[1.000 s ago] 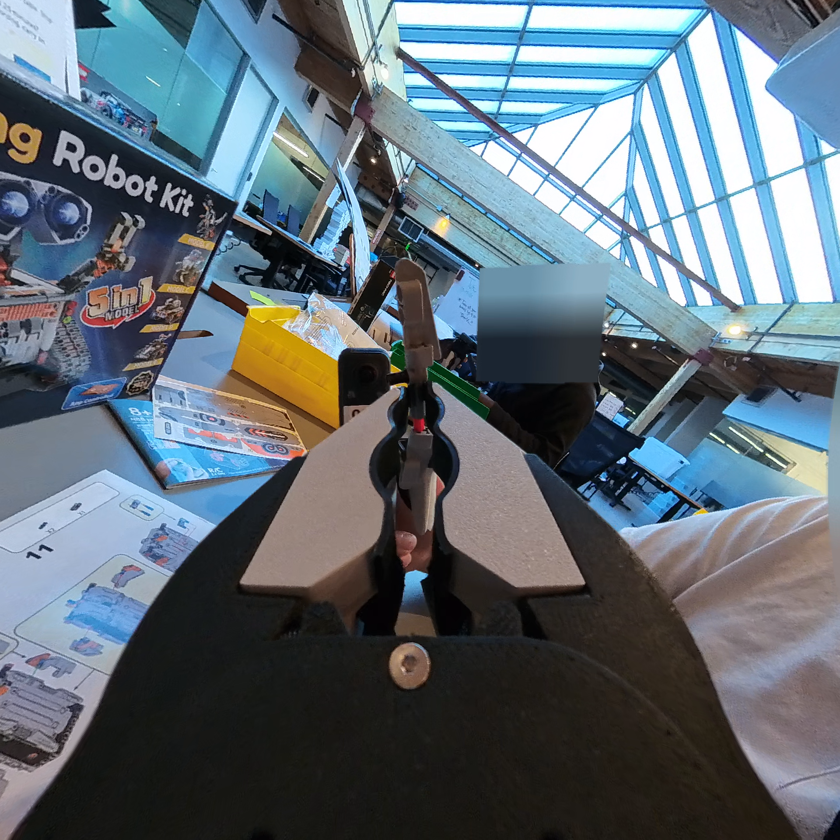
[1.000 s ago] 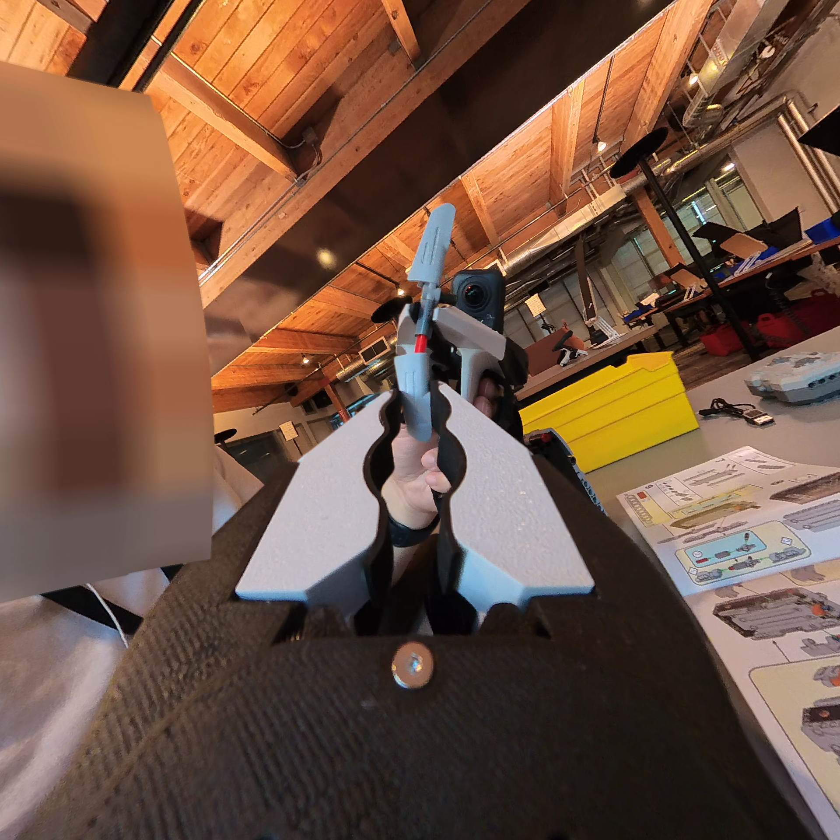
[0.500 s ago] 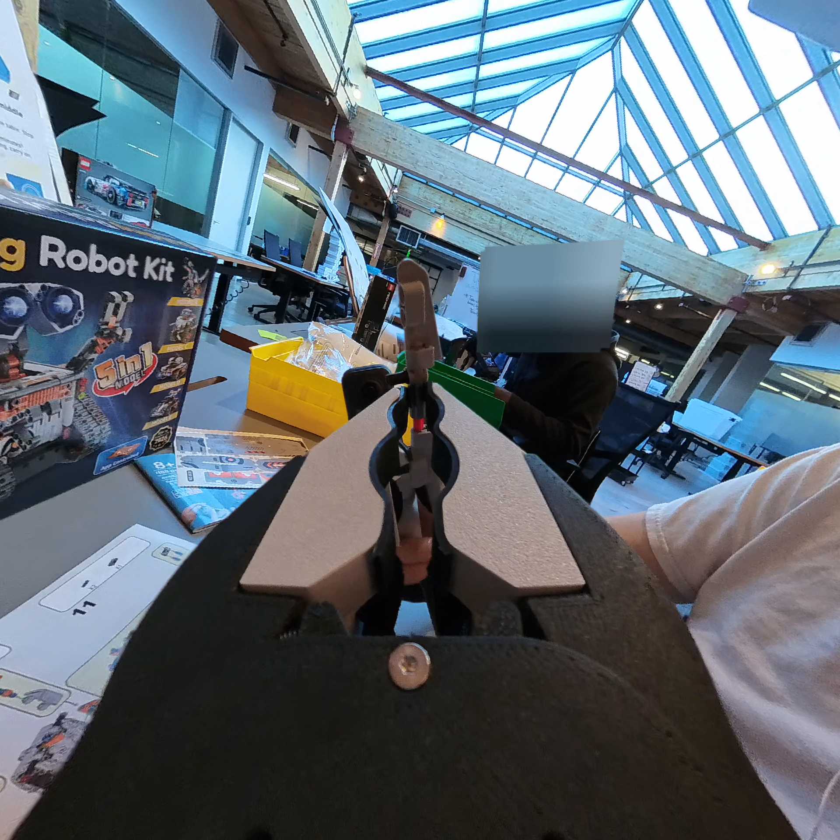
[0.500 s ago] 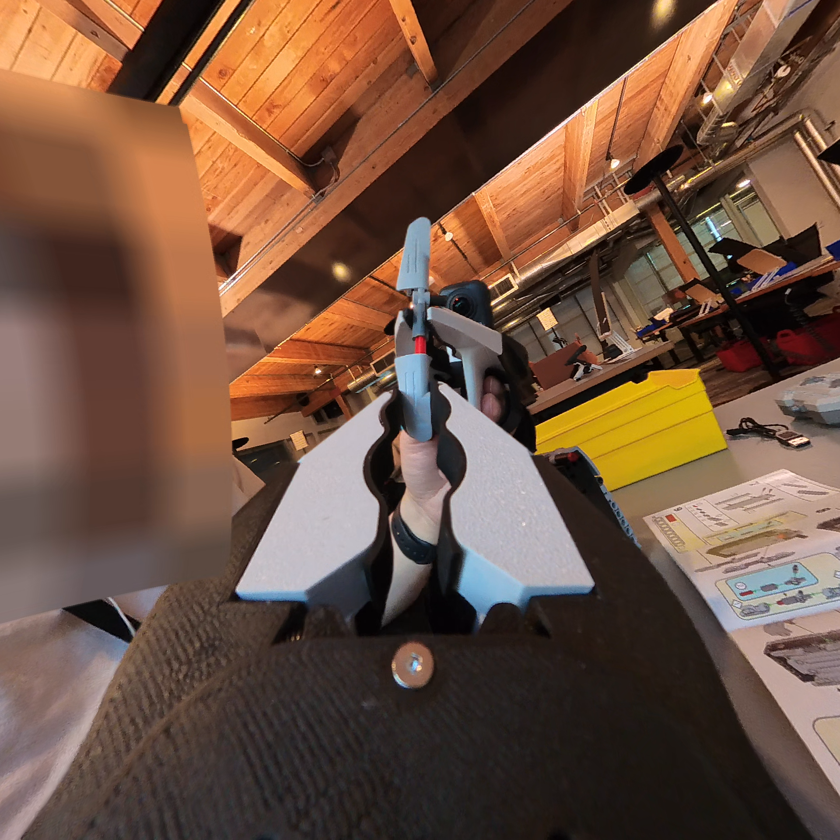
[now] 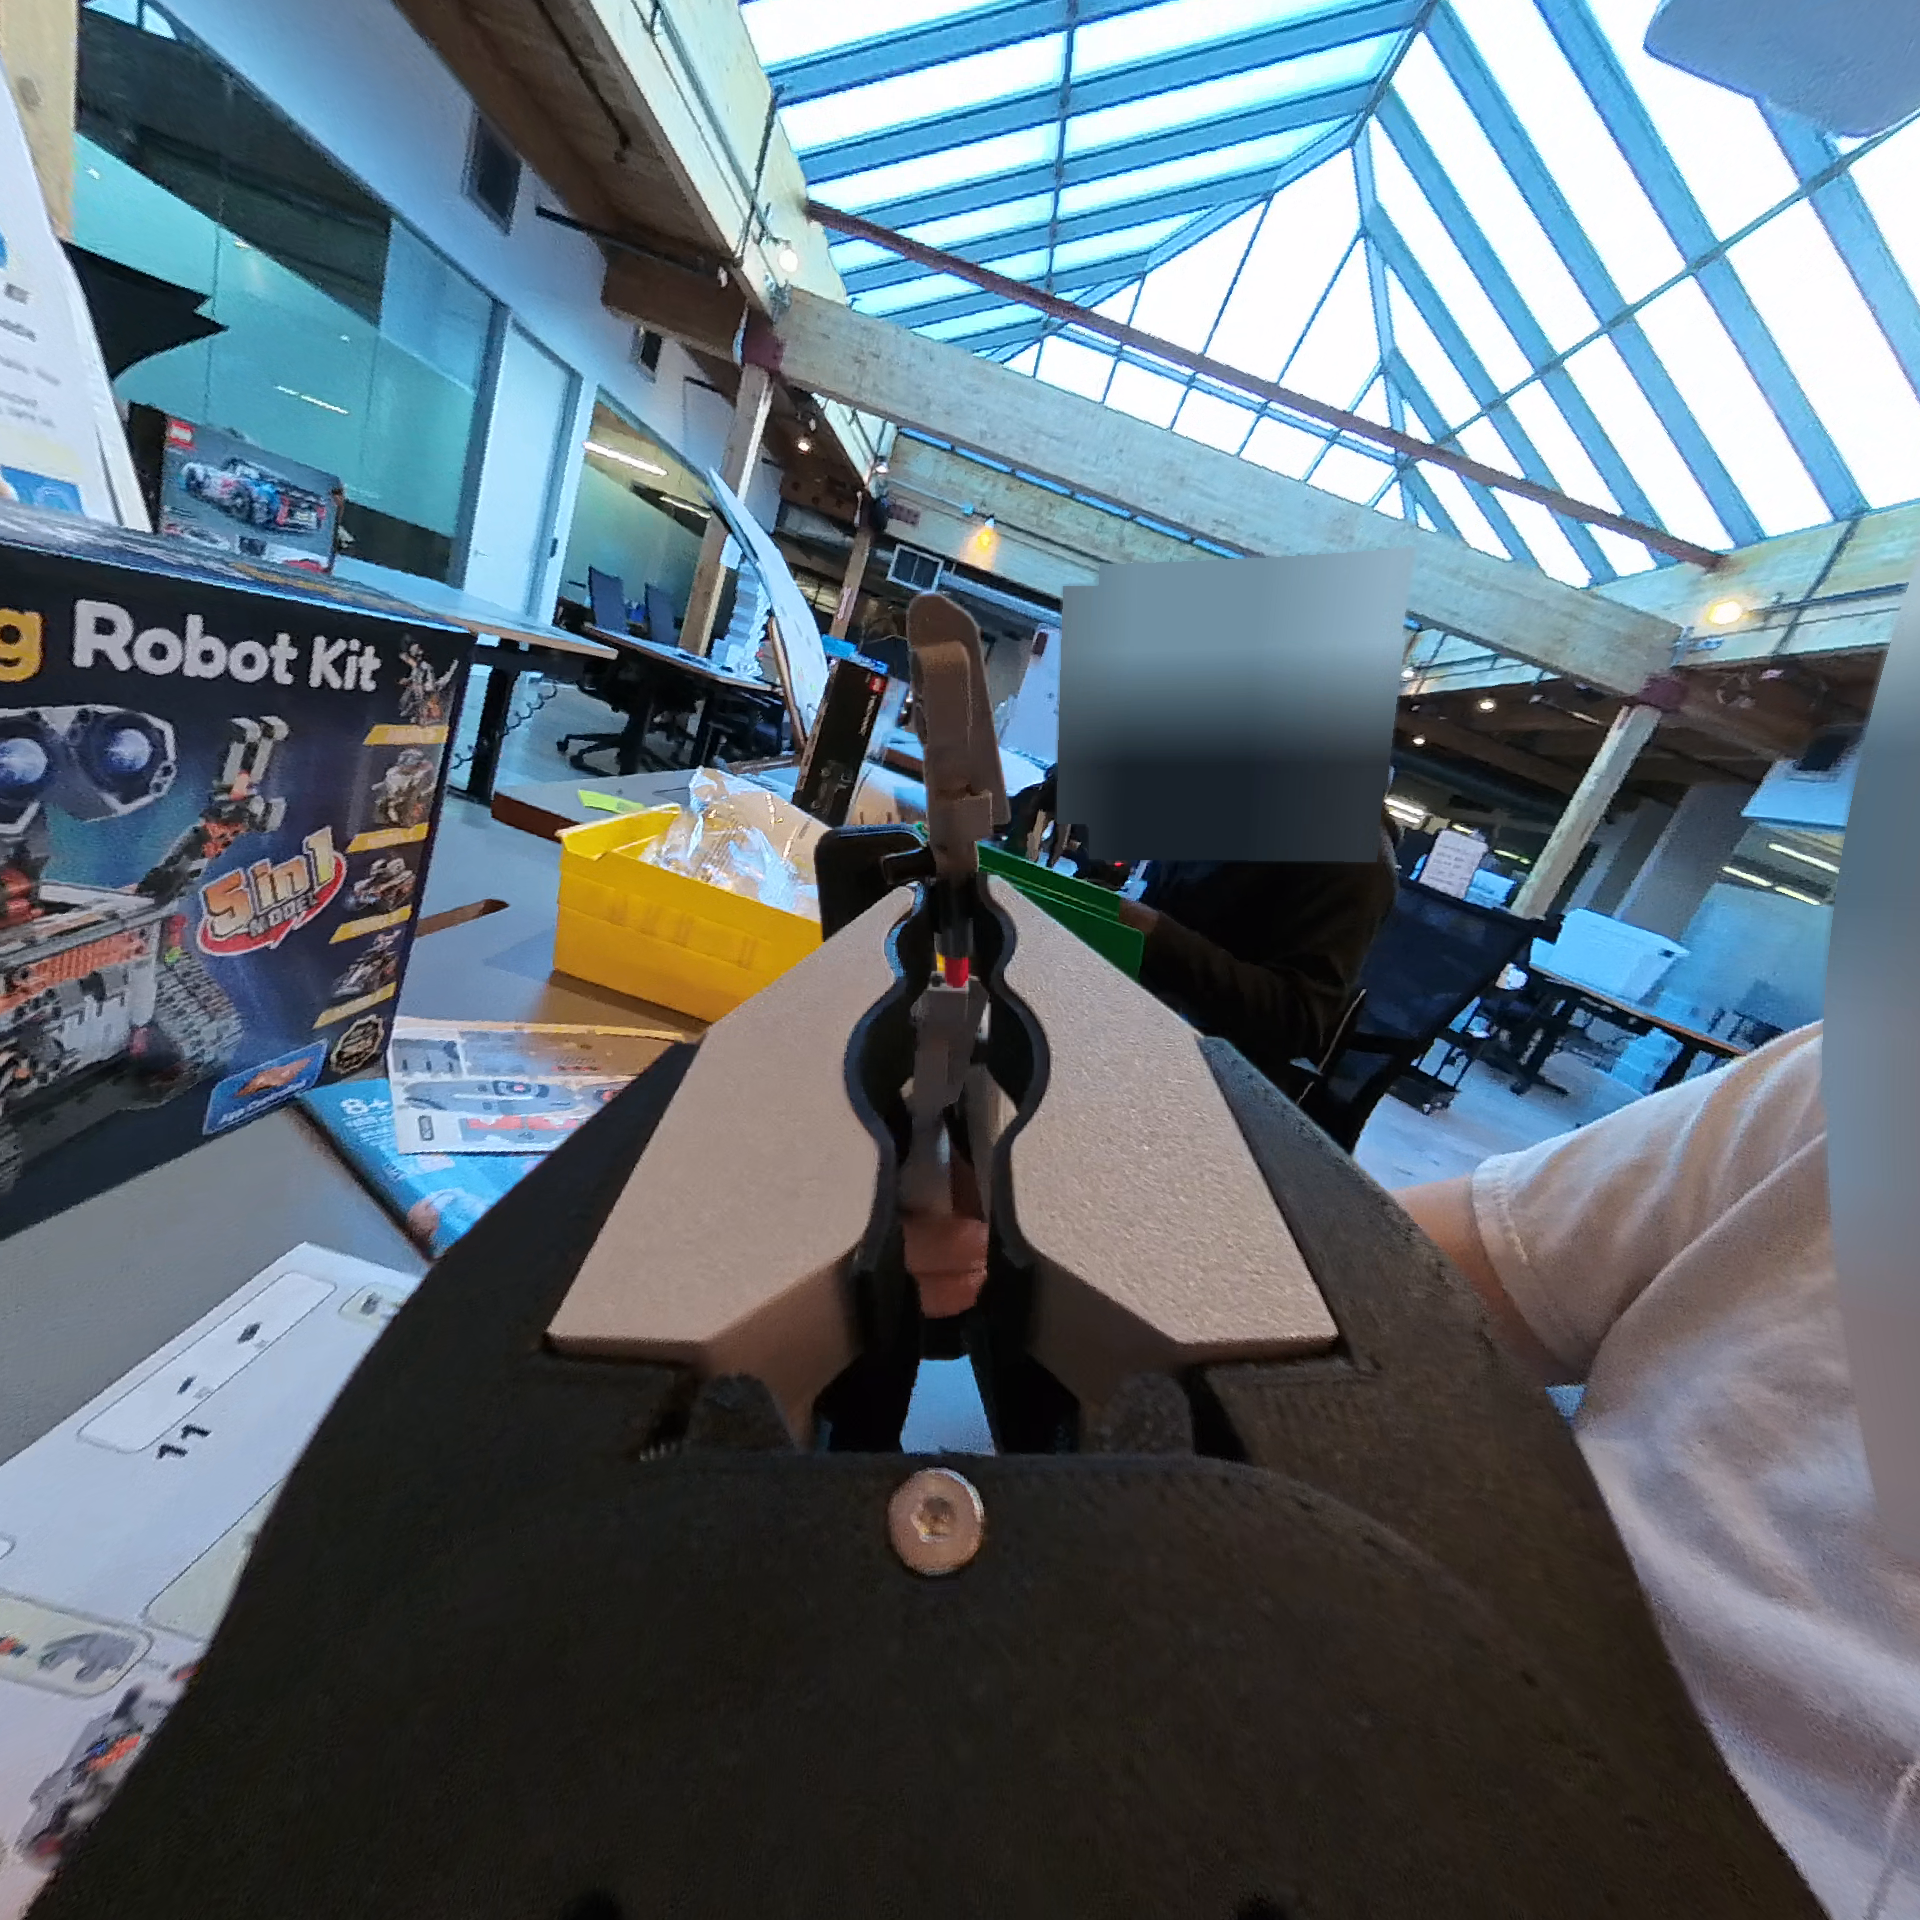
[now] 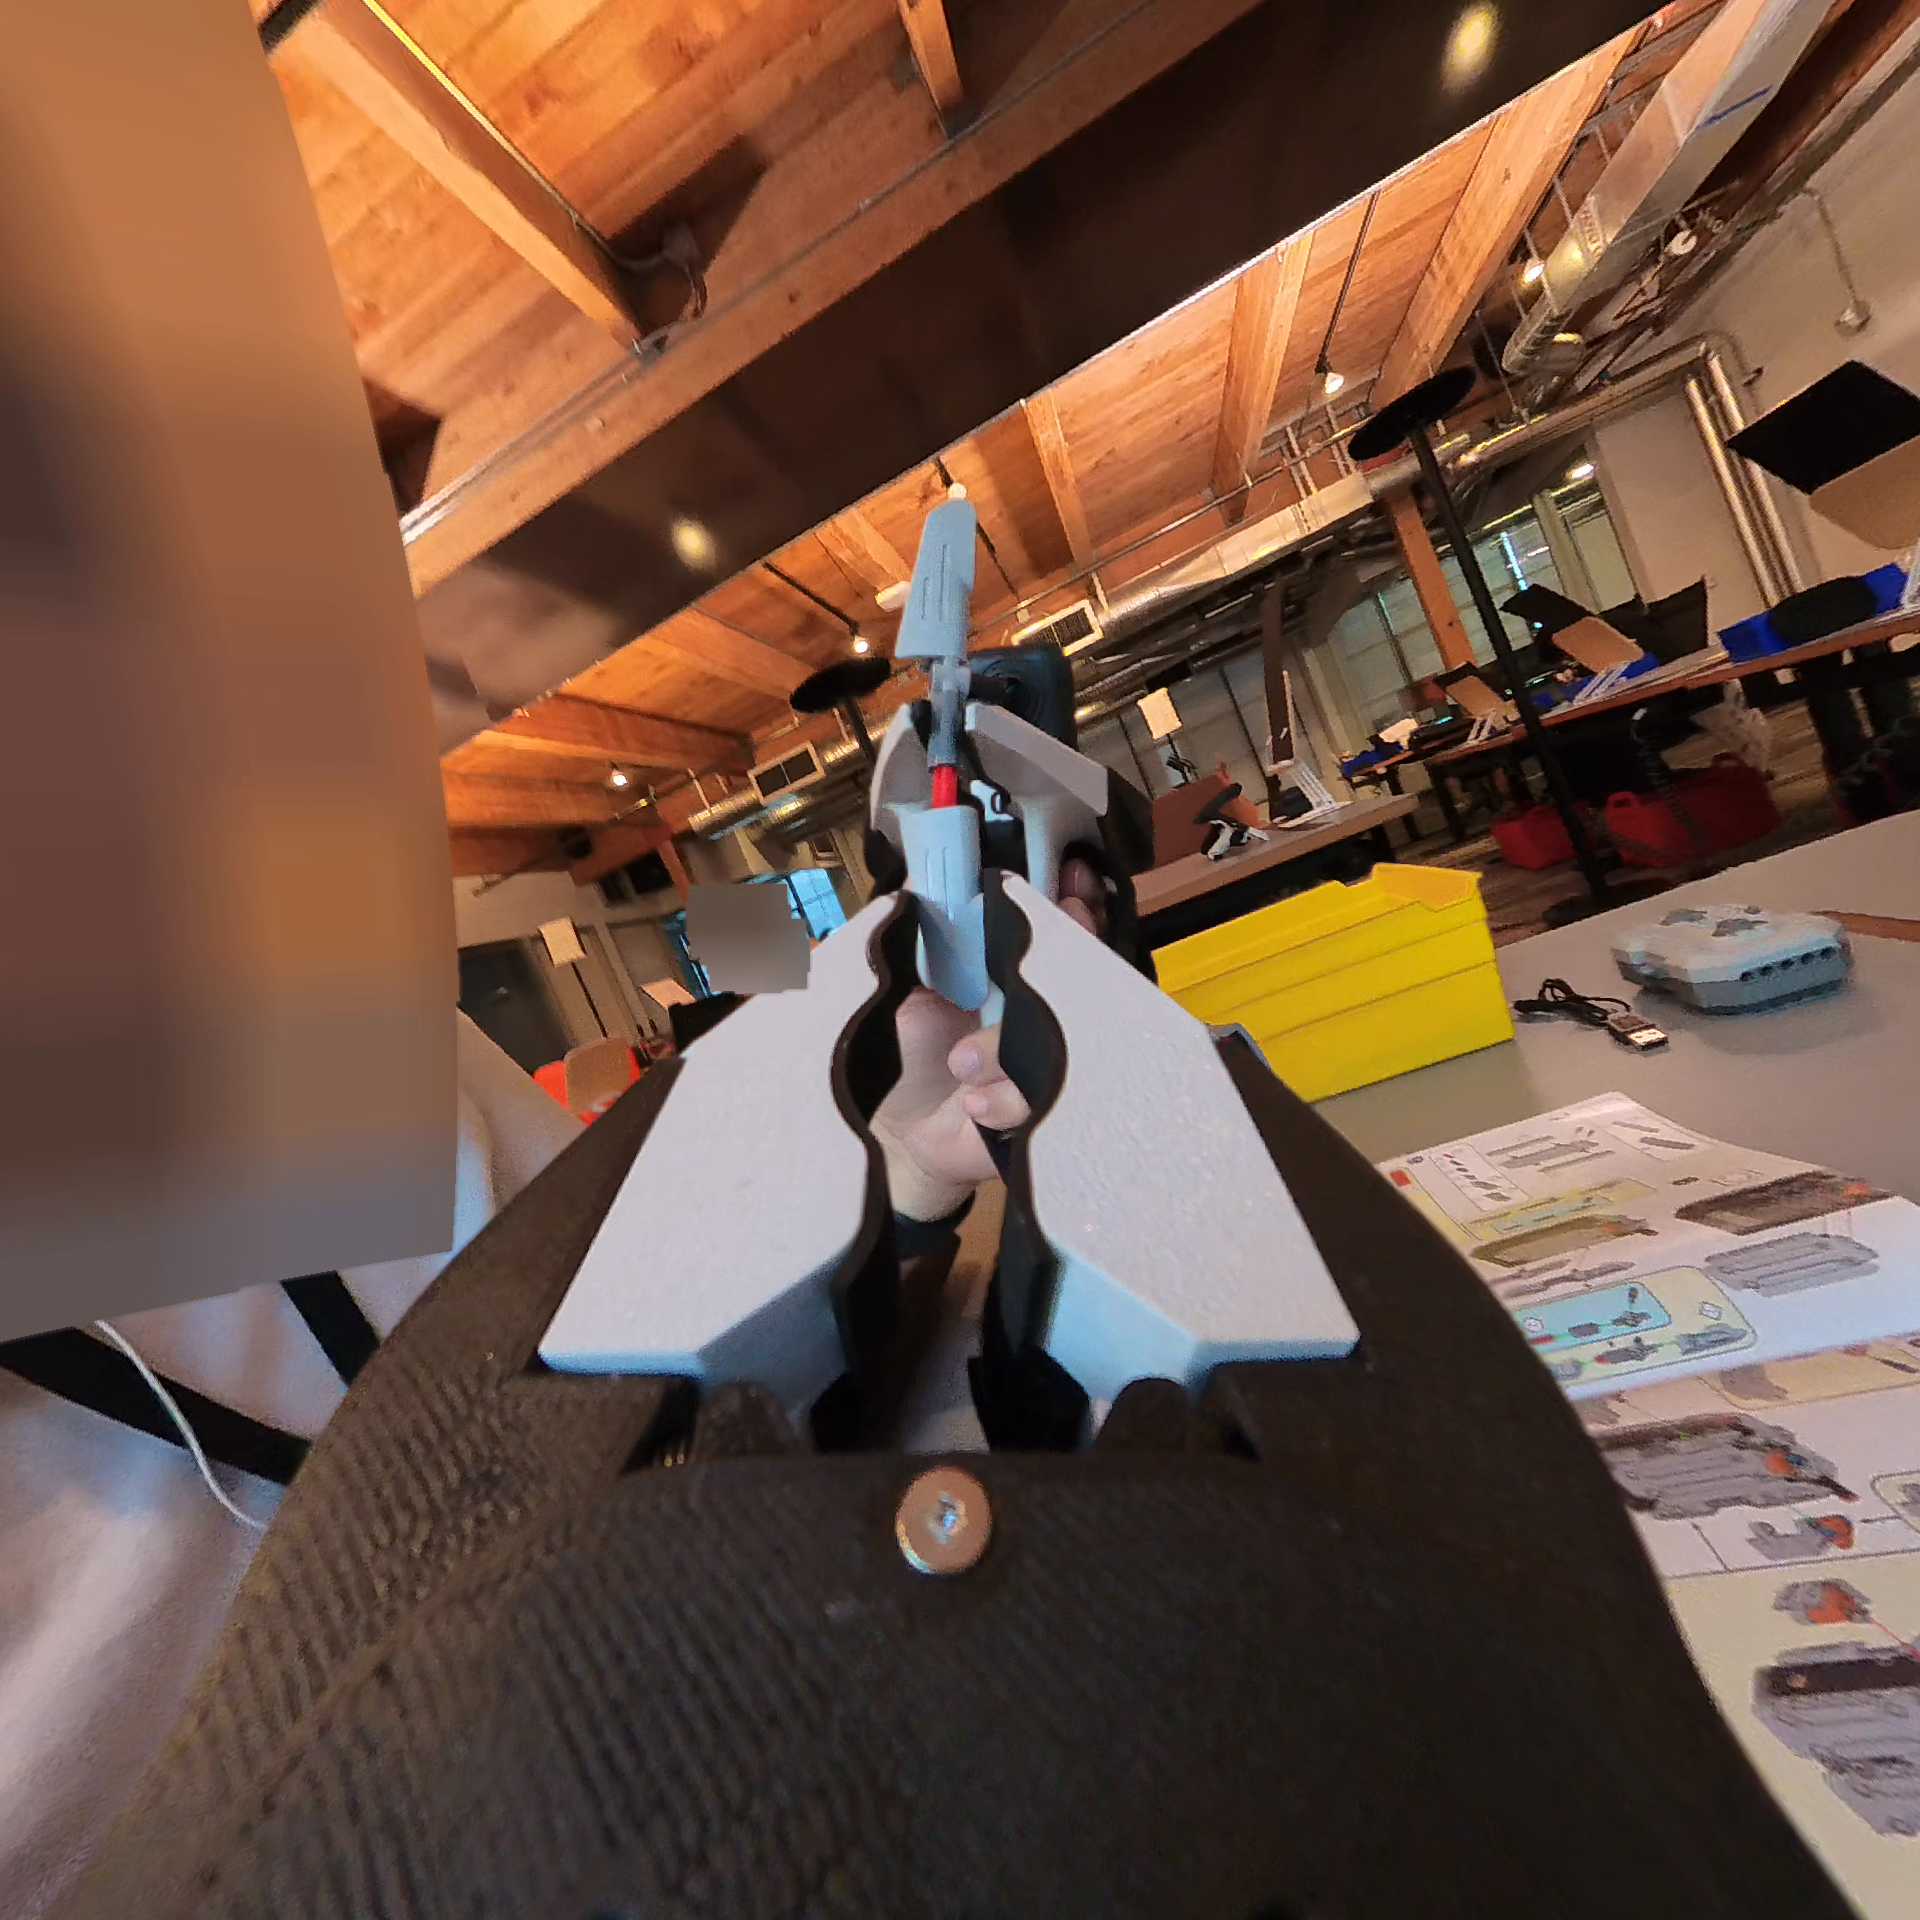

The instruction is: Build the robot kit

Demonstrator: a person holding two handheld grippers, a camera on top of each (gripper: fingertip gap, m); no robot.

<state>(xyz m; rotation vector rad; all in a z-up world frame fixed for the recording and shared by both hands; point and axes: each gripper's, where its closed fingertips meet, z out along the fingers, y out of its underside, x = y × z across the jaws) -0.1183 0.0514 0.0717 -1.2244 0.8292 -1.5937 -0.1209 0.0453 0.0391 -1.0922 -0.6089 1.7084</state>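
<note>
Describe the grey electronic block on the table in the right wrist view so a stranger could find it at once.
Start at the grey table and find the yellow bin. To its right, near the far edge, lies the grey electronic block, low and rounded, with a row of dark ports along its front side. A black cable lies just before it; the printed instruction sheets are flat paper, nearer the camera.

grey table (image 6: 1704, 1060), yellow bin (image 6: 1340, 987) (instruction sheets (image 6: 1621, 1236))

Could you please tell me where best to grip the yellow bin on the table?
Probably pinch the yellow bin by the rim of its near wall, coming from above: the wall stands upright and thin with its top open, while the body looks too wide for the jaws.
</note>
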